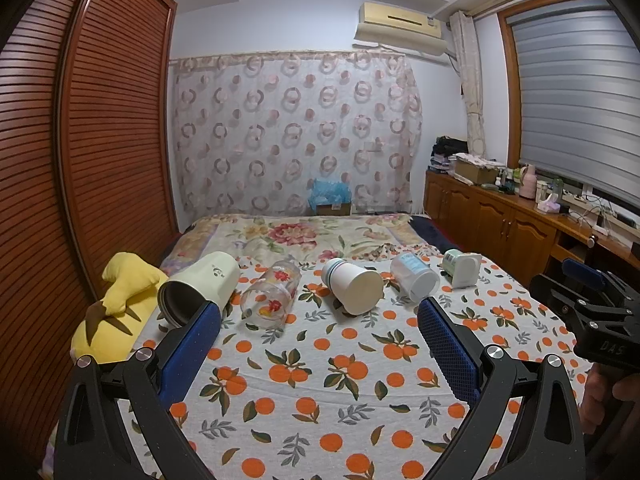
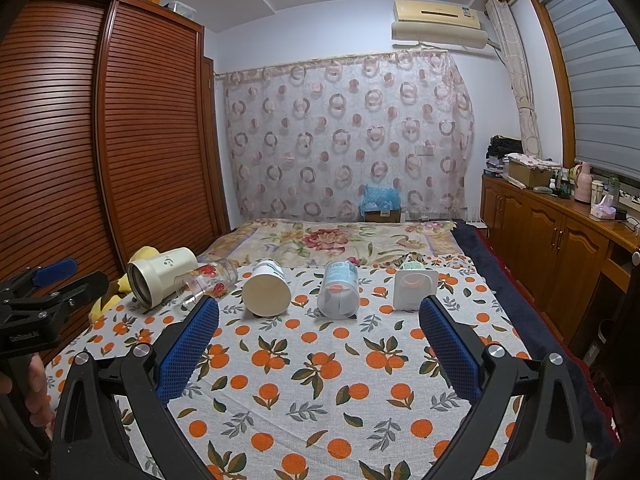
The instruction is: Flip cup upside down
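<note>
From the left wrist, the left claw (image 1: 318, 322) is hanging over the bed (image 1: 320, 392) with its blue pads (image 1: 192, 350) spread wide apart and gripping nothing. Ahead of it, five cups are lying on their sides in a row across the orange-print sheet: a cream tumbler (image 1: 200, 290) just beyond the left pad, a clear printed glass (image 1: 272, 296) next to it, a white paper cup (image 1: 352, 286) straight ahead, a clear plastic cup (image 1: 414, 278) toward the right pad, and a white square cup (image 1: 464, 268) farthest right. A yellow plush toy (image 1: 116, 312) is sitting left of the tumbler. The right claw (image 1: 580, 292) is showing at the far right edge, held off the sheet.

From the right wrist, the right claw (image 2: 320, 322) is also standing open and empty above the bed (image 2: 320, 400). The paper cup (image 2: 266, 288) and the clear plastic cup (image 2: 338, 290) are lying ahead between its pads, the square cup (image 2: 414, 286) just beyond the right pad, the printed glass (image 2: 208, 280) and tumbler (image 2: 160, 276) off to the left. The left claw (image 2: 52, 284) is visible at the left edge.

Judging by this, nothing is flipped yet: every cup is lying sideways, none mouth-down, and no grasp is begun.
</note>
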A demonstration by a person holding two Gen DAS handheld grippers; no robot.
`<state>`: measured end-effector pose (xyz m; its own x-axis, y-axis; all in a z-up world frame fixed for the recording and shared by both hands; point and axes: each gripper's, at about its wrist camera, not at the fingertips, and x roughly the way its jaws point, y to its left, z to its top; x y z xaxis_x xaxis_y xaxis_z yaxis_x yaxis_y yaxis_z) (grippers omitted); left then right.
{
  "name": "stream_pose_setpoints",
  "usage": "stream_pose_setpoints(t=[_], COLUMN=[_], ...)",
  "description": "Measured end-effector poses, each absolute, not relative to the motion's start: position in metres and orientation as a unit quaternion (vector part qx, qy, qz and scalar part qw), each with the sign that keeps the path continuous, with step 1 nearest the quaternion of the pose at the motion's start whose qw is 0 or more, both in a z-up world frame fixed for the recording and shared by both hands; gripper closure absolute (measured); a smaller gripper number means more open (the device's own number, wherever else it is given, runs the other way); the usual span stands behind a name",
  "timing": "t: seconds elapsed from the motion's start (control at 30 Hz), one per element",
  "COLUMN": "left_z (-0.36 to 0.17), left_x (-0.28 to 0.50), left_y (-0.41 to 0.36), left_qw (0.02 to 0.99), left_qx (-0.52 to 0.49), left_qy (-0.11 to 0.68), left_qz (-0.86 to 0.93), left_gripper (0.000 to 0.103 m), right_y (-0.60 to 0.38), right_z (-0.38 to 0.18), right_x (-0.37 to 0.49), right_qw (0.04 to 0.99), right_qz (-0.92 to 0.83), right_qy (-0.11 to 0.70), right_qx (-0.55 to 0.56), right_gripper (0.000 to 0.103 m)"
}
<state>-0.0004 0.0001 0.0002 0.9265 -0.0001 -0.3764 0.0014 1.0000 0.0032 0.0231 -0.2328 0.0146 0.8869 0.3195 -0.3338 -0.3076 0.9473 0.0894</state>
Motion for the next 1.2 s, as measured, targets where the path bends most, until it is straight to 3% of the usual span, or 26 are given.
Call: stream_pose_setpoints(t=[1.2], left_z=[-0.0007], left_x=[0.0026], left_y=[-0.0002], left_qw=[0.981], left_qx=[0.002], left_qy=[0.192], left_qz=[-0.001], left_gripper=[0.008], right_y=[-0.2340], right_z=[0.0149], right_x=[0.0217], right_qw=[0.971], right_qz=[0.163], right_qy=[0.176], right_qx=[0.018], right_gripper=[0.002])
